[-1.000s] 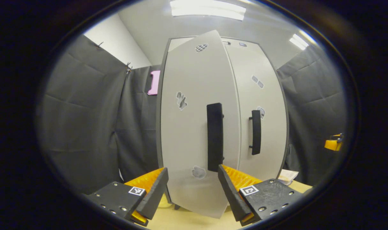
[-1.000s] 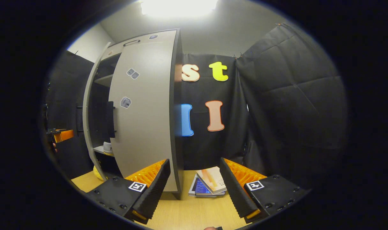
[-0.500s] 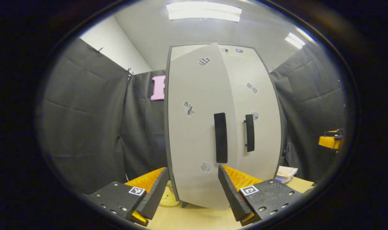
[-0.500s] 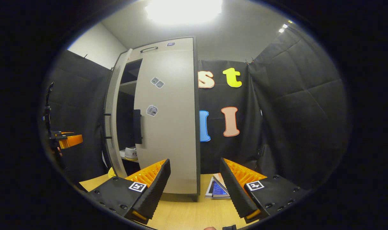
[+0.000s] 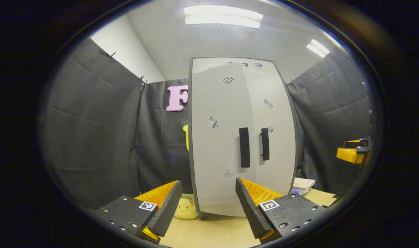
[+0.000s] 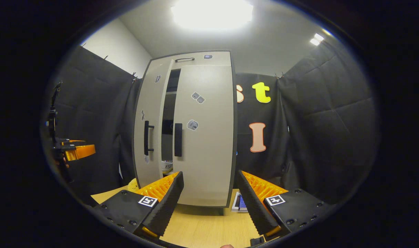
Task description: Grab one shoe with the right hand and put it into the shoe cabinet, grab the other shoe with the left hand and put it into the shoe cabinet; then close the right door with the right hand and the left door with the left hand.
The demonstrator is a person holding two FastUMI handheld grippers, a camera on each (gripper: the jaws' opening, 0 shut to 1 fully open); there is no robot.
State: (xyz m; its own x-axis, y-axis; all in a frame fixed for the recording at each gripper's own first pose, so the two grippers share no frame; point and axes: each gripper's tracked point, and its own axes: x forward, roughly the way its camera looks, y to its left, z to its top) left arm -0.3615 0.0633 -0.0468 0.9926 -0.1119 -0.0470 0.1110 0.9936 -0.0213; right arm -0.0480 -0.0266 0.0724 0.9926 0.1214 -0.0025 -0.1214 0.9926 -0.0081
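Observation:
The grey shoe cabinet (image 5: 244, 69) stands upright on the wooden table (image 5: 216, 230). Its right door (image 6: 206, 137) is shut. Its left door (image 5: 216, 144) stands slightly ajar, leaving a narrow dark gap (image 6: 168, 113). Through that gap a pale shoe (image 6: 166, 167) sits on a low shelf. Each door carries a black vertical handle (image 5: 244, 147). My left gripper (image 5: 207, 206) is open and empty, a short way back from the left door. My right gripper (image 6: 209, 206) is open and empty before the right door. Each gripper also shows far off in the other's view, the right gripper (image 5: 350, 153) and the left gripper (image 6: 77, 151).
A yellow plush toy (image 5: 186, 210) lies at the cabinet's left foot. A small stack of books (image 6: 239, 203) lies on the table to the cabinet's right. Black cloth walls close in the booth on both sides.
Both grippers have drawn back from the cabinet, which looks smaller now. The left door has swung from wide open to nearly shut. The right door stayed shut.

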